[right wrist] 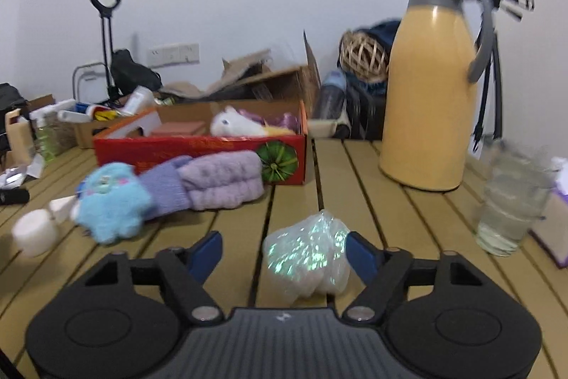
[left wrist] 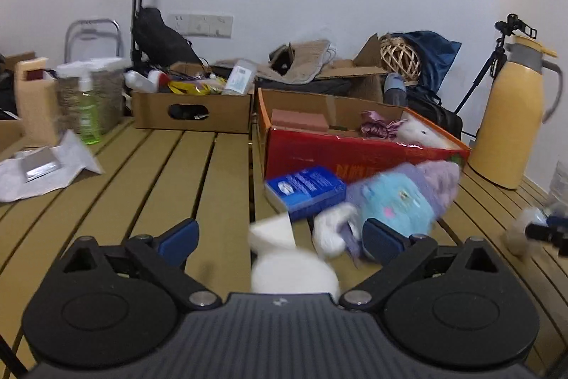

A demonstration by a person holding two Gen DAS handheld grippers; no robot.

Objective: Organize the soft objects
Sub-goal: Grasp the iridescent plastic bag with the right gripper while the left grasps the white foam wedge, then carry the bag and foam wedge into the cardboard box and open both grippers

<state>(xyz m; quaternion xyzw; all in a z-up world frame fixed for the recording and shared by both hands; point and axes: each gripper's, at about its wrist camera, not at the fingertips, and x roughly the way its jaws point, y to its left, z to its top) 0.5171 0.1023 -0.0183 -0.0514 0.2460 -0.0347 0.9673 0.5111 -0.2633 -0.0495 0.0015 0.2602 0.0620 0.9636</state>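
**Both grippers low over the slatted table, jaws apart**

The left gripper (left wrist: 280, 235) has its jaws spread wide above the table (left wrist: 198, 173). Between them lie a white wedge (left wrist: 273, 231) and a white round block (left wrist: 293, 274), blurred; neither pad touches them. The right-hand pad sits just in front of a light blue plush toy (left wrist: 394, 201), which lies against a purple knitted piece (left wrist: 440, 180) near the front wall of the red box (left wrist: 355, 153). A blue packet (left wrist: 305, 189) rests beside the toy.

The right gripper (right wrist: 284, 254) is partly open around a shiny crinkled bag (right wrist: 307, 253). The bag lies on the table close to the right-hand pad; whether that pad touches it cannot be told, and the left-hand pad is clear of it. Toward the far right edge stand a yellow jug (right wrist: 427, 87) and a clear cup (right wrist: 511, 198). A white plush (right wrist: 236, 125) lies inside the red box.
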